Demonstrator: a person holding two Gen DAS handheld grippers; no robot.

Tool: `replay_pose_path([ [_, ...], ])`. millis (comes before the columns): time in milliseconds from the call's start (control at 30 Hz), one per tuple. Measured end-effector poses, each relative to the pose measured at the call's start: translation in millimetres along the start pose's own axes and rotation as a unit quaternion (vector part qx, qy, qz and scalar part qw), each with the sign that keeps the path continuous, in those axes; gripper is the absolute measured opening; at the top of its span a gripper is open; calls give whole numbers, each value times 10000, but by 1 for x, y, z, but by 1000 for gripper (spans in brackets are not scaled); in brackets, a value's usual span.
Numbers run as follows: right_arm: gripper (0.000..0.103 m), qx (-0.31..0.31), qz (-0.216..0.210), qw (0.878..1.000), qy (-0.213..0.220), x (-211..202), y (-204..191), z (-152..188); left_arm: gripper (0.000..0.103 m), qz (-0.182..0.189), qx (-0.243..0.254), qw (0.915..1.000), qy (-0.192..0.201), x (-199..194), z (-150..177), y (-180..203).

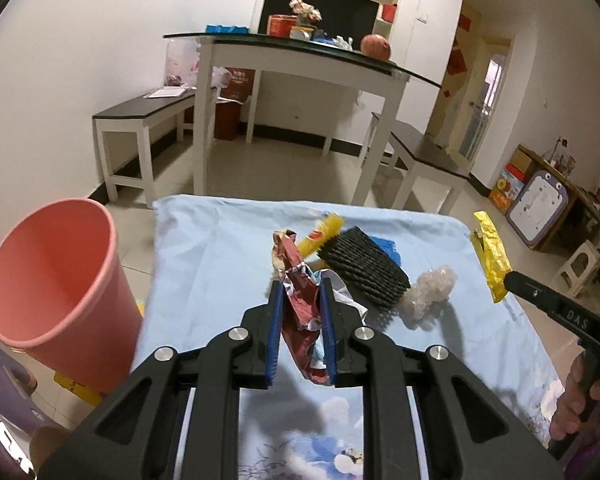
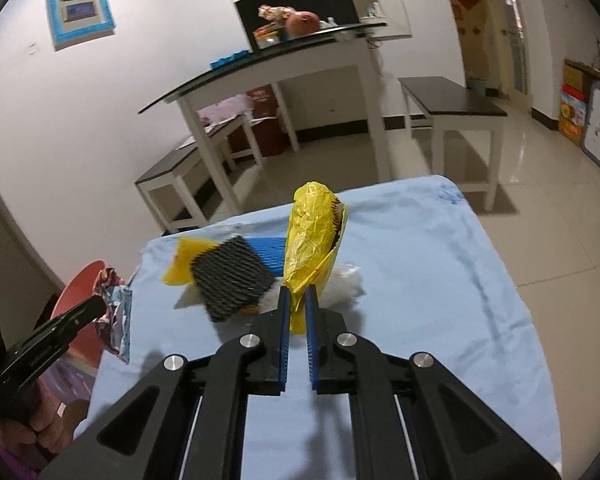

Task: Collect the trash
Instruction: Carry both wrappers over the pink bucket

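Two pieces of trash are held off the table. The left gripper (image 1: 302, 294) pinches a crumpled red-and-white wrapper (image 1: 298, 280), its jaws partly closed on it. The right gripper (image 2: 296, 300) is clamped nearly shut on the lower end of a yellow wrapper (image 2: 310, 240), which stands upright above its fingers.

Four more pieces lie close together on the light blue cloth (image 1: 204, 264) over the table: one black ribbed sleeve (image 1: 364, 270), one yellow packet (image 1: 320, 236) behind it, one blue piece (image 1: 388, 250) partly hidden, and one wad of clear plastic (image 1: 430, 290) beside the sleeve.

One pink bin (image 1: 52, 280) stands on the floor just left of the table.
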State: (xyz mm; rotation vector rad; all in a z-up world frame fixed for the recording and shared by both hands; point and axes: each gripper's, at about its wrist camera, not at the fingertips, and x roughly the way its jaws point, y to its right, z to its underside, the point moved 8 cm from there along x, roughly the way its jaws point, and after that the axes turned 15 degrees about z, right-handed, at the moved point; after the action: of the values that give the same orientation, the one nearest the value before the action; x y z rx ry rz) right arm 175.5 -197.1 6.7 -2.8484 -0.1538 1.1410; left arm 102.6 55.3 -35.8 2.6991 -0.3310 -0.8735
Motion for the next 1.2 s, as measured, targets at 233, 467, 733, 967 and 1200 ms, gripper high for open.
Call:
replay_pose_path([
  [233,7,-449,-451,9979,84,-7,-58,-6,18,-278,-250,9991,201,-22,-6,-26],
  [467,7,-920,-904,9916,127,-9,-124,-7,18,-574,-490,9965,370,-44,-9,-56],
  [733,7,-1464,-1361,9798,60,-4,-198,0,18,-1051,-765,9894,641,-75,-18,-101],
  [967,7,-1871,-1678,9679,-77,0,-257,8,18,-1455,-958,9813,821,-99,-23,-139],
  [1200,7,-2172,-1872,9579,-108,3,-302,17,18,-1708,-1254,9732,890,-112,-20,-181],
])
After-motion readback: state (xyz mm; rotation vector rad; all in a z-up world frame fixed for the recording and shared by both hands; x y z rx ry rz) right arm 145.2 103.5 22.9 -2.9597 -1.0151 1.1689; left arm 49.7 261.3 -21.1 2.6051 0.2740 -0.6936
